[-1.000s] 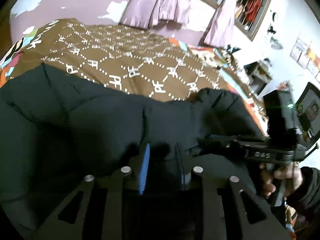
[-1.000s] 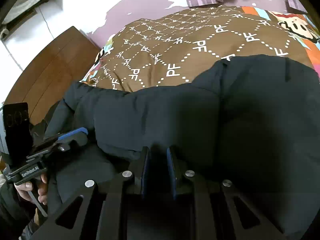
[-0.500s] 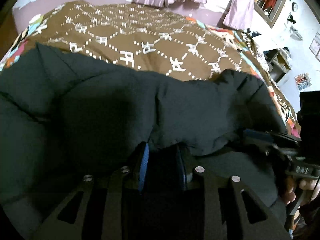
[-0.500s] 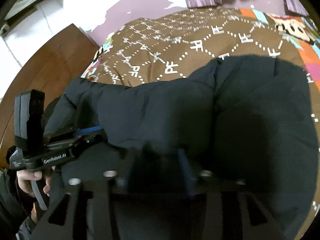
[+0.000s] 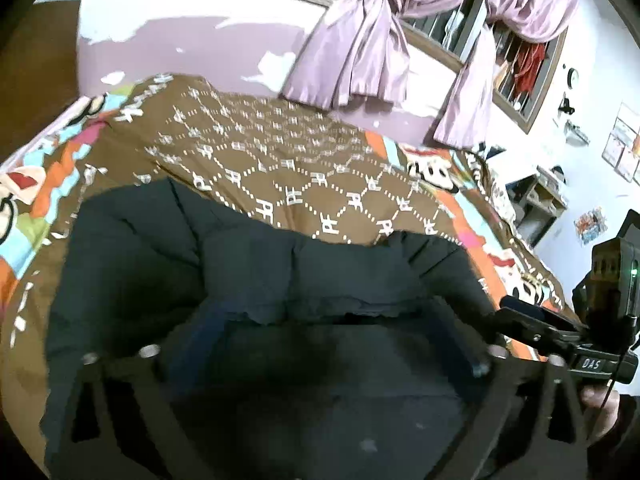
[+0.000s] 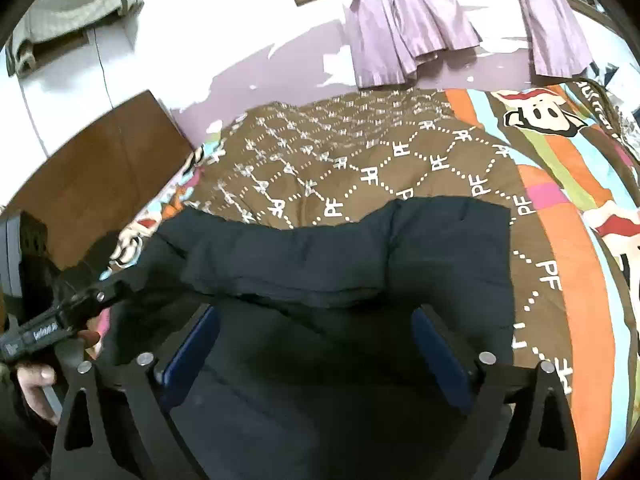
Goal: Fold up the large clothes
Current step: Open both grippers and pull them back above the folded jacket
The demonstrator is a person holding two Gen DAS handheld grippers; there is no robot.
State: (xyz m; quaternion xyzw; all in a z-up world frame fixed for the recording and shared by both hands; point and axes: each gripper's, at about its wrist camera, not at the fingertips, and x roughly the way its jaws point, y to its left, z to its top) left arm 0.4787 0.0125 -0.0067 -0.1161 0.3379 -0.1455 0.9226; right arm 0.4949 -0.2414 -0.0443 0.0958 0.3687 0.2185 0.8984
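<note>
Right wrist view: jacket [image 6: 320, 264] lies crosswise just ahead of both grippers, right gripper [image 6: 316, 340] and left gripper [image 5: 320, 340] spread wide, holding nothing, equally near its fold edge

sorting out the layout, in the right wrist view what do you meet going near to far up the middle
right hand-held gripper, jaws wide open → dark padded jacket → brown patterned bedspread → lilac curtain against the far wall

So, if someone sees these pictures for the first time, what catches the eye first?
First the big black jacket, lying folded over on the brown bedspread. Then the right gripper, open wide just above it, and the left gripper, open as well. Behind the bed, purple curtains hang knotted at the window.
</note>
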